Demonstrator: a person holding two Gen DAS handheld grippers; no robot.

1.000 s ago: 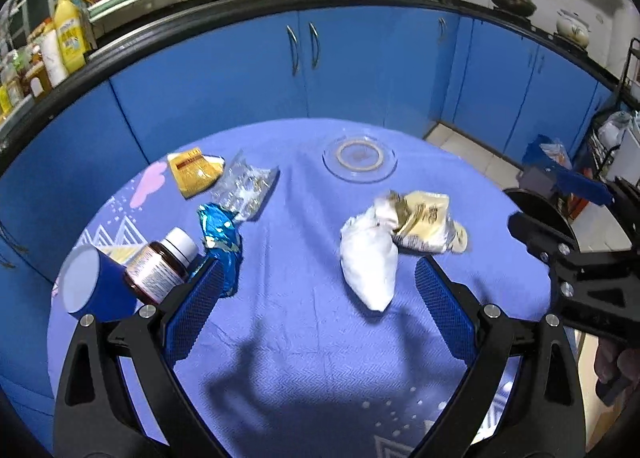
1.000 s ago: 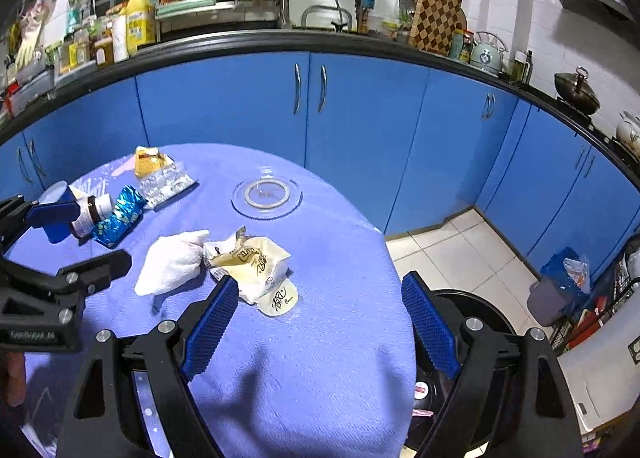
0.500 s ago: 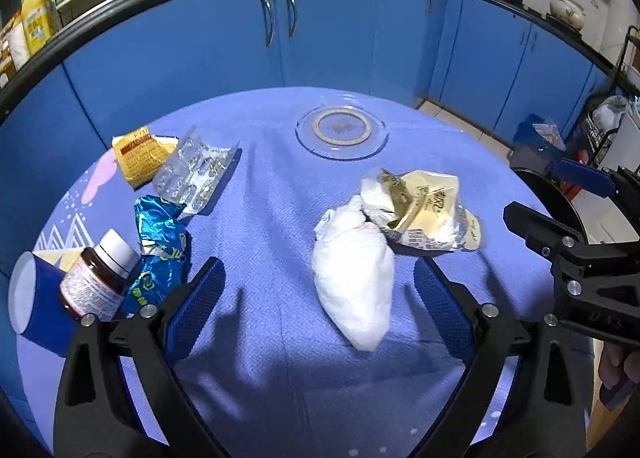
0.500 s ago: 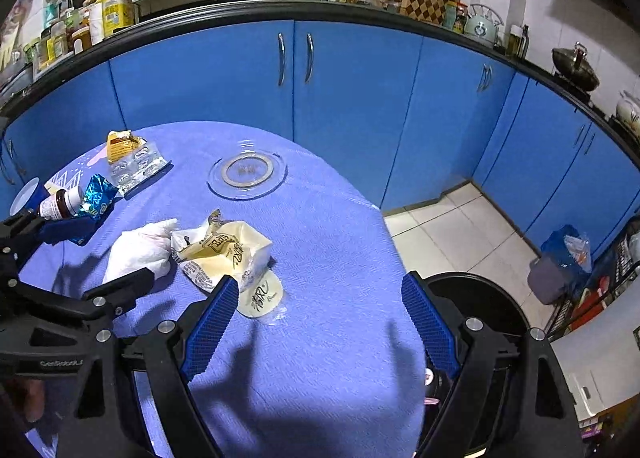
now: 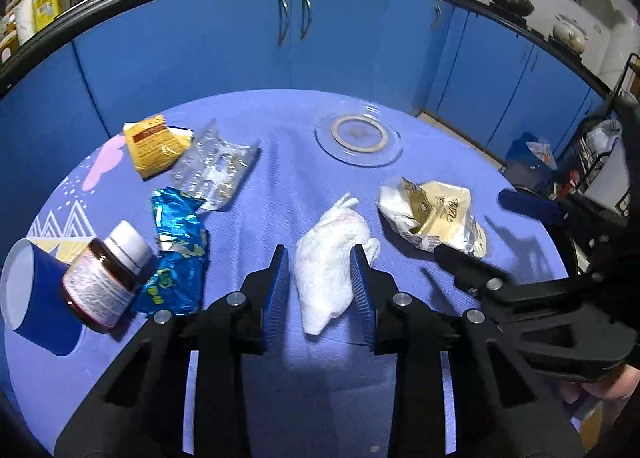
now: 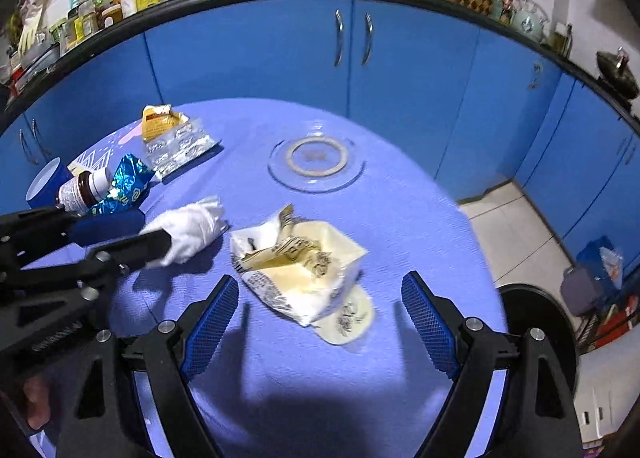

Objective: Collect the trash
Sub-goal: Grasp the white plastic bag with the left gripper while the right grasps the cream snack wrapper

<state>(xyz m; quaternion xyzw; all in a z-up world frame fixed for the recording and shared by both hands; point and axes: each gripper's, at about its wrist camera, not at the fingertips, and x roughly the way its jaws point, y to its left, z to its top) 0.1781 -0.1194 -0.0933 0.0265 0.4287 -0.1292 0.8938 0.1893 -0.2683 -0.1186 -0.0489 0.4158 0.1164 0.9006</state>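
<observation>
Blue cup (image 5: 30, 294): on its side at the tabletop's (image 5: 288, 130) left edge, mouth showing nothing inside. Beside it, brown pill bottle (image 5: 106, 282), capped, contents not visible.
Blue foil wrapper (image 5: 176, 254), yellow packet (image 5: 154, 144), blister pack (image 5: 214, 170): loose, left half.
Left tongs (image 5: 320, 282): narrow, jaws just closing around the crumpled white tissue (image 5: 332, 258), the blue pads flanking it; firm contact unclear. Best to squeeze the middle of the wad before lifting.
Glass dish (image 5: 358, 136): far side, empty.
Cream wrapper (image 6: 300, 270): torn open, right of the tissue.
Right tongs (image 6: 320, 314): wide, empty, poised over that wrapper.
</observation>
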